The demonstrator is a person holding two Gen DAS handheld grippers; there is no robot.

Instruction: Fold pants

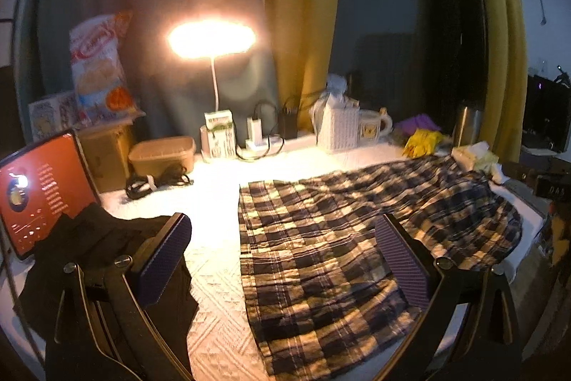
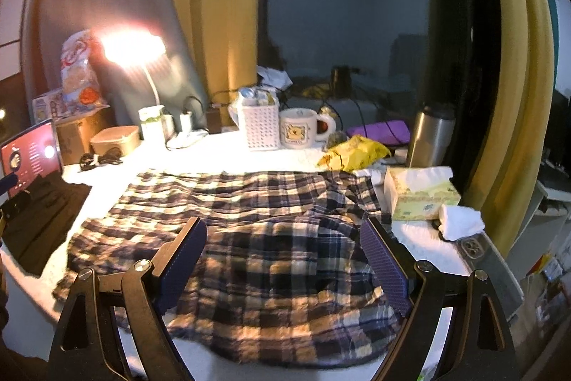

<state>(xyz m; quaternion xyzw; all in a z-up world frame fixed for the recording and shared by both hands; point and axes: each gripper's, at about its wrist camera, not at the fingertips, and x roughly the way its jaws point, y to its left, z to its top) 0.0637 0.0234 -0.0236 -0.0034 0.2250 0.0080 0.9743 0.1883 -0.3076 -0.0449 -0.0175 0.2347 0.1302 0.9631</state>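
Below right claw [image 2: 283,259], plaid pants [image 2: 249,202]

Navy-and-cream plaid pants [image 2: 249,238], white quilted tabletop [image 1: 214,291], yellow curtains [image 2: 210,6], black garment [image 1: 107,238], purple-ribbed jaws

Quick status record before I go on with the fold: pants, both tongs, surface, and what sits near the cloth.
pants: dark-and-cream plaid fabric pants, spread flat, wrinkled, not yet folded
left tongs: open, nothing held, above the pants' edge
right tongs: open, nothing held, above the pants
surface: white quilted table cover
left of pants: black cloth garment
right of pants: yellow tissue box, white folded towel
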